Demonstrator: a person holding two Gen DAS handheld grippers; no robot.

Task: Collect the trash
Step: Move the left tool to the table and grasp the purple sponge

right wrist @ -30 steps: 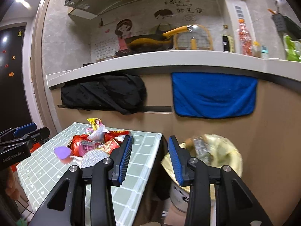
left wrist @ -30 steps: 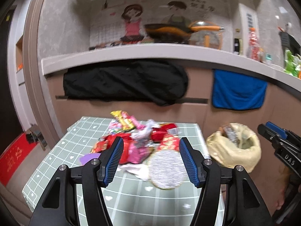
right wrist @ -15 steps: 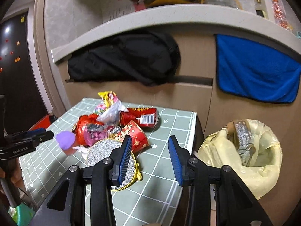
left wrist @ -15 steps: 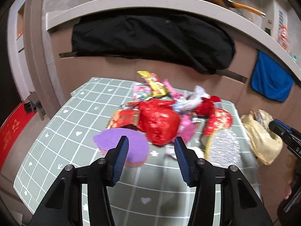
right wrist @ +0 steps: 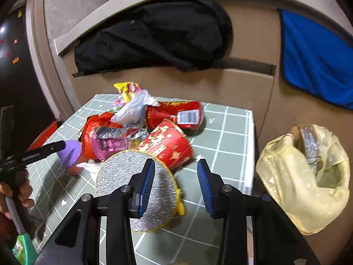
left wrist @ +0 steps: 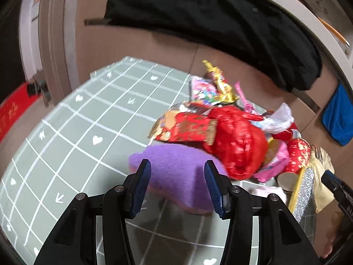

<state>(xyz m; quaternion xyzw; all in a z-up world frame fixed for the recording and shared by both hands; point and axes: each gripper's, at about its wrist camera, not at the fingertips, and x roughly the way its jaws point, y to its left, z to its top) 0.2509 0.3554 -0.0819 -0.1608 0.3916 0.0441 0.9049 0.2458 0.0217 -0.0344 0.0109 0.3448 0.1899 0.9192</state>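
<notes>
A heap of wrappers [right wrist: 132,123] lies on the table [right wrist: 229,132]; the lined bin [right wrist: 308,176] stands right of it.

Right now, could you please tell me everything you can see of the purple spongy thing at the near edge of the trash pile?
The purple sponge-like pad looks soft and fuzzy, with a rounded, lobed outline and a pinkish underside. It lies flat on the green checked tablecloth at the left edge of the pile. A red printed wrapper and a crinkled red bag lie against its far side. The left gripper straddles it, blue pads on either side; contact is unclear.
</notes>
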